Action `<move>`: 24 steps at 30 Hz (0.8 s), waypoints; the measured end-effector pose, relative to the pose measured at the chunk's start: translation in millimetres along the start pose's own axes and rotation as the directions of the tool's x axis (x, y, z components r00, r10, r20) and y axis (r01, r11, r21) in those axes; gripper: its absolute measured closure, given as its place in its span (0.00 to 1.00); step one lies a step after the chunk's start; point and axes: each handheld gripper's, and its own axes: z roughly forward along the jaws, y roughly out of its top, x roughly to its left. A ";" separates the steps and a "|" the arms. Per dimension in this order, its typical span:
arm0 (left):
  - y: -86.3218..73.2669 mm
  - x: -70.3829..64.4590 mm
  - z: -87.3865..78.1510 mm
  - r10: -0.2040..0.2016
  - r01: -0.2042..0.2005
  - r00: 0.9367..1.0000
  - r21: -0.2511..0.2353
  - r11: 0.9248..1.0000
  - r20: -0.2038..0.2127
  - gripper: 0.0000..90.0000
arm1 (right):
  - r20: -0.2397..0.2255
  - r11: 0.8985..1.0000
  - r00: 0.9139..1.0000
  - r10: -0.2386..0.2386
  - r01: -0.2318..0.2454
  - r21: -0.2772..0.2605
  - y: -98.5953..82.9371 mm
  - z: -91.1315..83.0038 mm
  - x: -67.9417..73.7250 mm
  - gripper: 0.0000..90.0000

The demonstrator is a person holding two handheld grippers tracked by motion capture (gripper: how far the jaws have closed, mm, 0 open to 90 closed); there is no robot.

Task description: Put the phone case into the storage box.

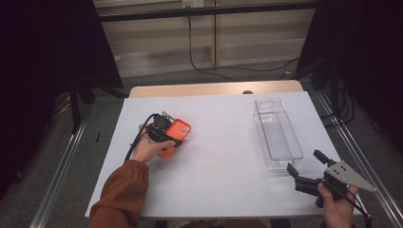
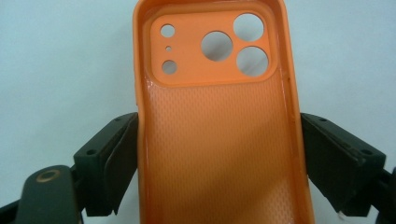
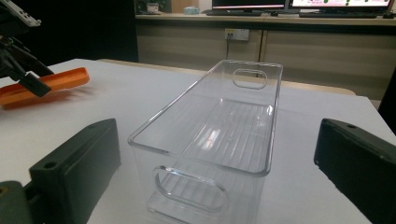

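My left gripper (image 1: pixel 167 135) clamps the orange phone case (image 2: pixel 219 130) by its long edges — seemingly just above the white table (image 1: pixel 223 156); my right gripper (image 1: pixel 304 167) hangs open facing the clear bin (image 1: pixel 277 133).

Orange phone case (image 2: pixel 219 140), clear bin (image 1: pixel 277 133) apart

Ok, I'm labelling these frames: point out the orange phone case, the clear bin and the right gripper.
orange phone case (image 2: pixel 219 154), left gripper view, textured inner back.
clear plastic bin (image 3: pixel 273 116), right gripper view, right rim.
right gripper (image 1: pixel 304 166), high view, midway between its open fingertips.
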 end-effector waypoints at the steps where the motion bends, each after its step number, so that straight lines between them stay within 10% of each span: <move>1: -0.9 -0.3 -0.5 -0.006 0.006 1.000 -0.013 1.000 0.002 0.18 | 0.000 1.000 1.000 -0.001 0.001 0.001 0.0 -0.1 0.0 0.00; 24: -18.8 -15.6 -24.8 -0.018 0.007 0.999 -0.233 0.972 -0.044 0.18 | -0.002 1.000 1.000 0.005 -0.005 -0.006 0.1 -0.8 0.5 0.00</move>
